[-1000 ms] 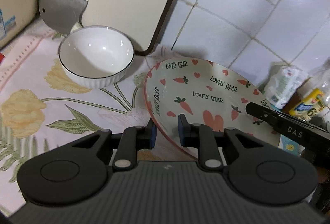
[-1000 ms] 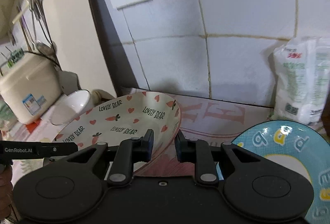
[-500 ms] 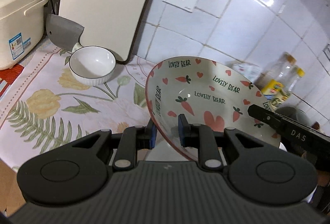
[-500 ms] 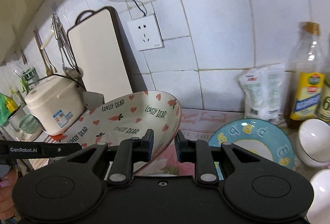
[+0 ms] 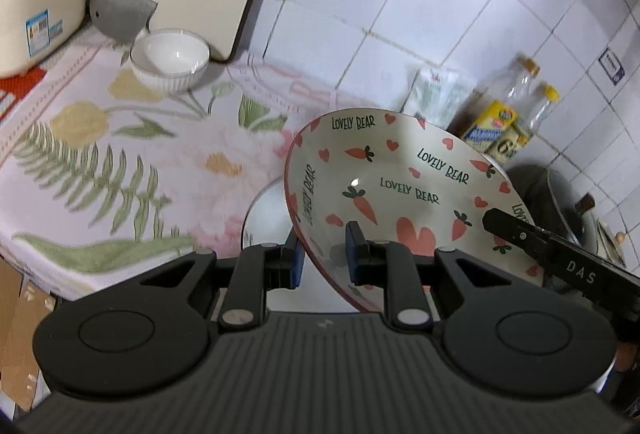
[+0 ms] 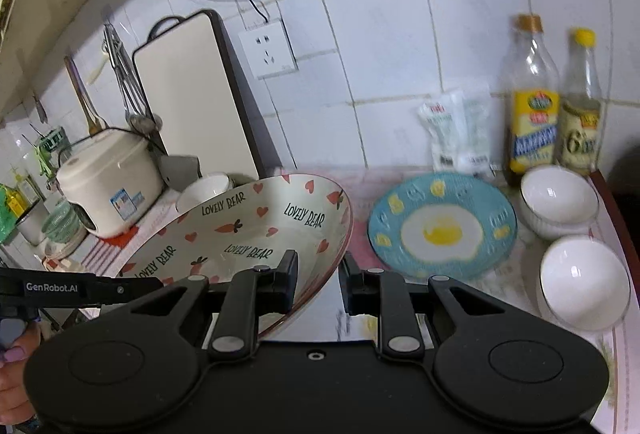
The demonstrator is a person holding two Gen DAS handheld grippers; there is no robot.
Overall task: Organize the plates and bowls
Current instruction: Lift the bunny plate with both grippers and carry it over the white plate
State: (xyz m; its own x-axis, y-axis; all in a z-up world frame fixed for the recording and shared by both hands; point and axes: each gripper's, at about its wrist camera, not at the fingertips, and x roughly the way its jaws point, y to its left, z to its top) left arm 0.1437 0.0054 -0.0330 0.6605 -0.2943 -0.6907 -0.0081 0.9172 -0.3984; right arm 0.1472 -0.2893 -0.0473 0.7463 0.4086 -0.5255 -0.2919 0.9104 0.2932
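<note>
bowl (image 5: 396,194) lifted higher and farther from wall than before, tilted, cream with carrots and hearts, left gripper (image 5: 322,260) and right gripper (image 6: 318,276) both clamped on its rim, held above floral cloth (image 5: 120,138)

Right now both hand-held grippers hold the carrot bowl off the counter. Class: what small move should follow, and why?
Probably carry the carrot bowl toward the blue plate and lower it there. The left hand-held gripper and right hand-held gripper pinch opposite rims, the bowl hangs tilted, and the plate lies bare beside two white bowls.
</note>
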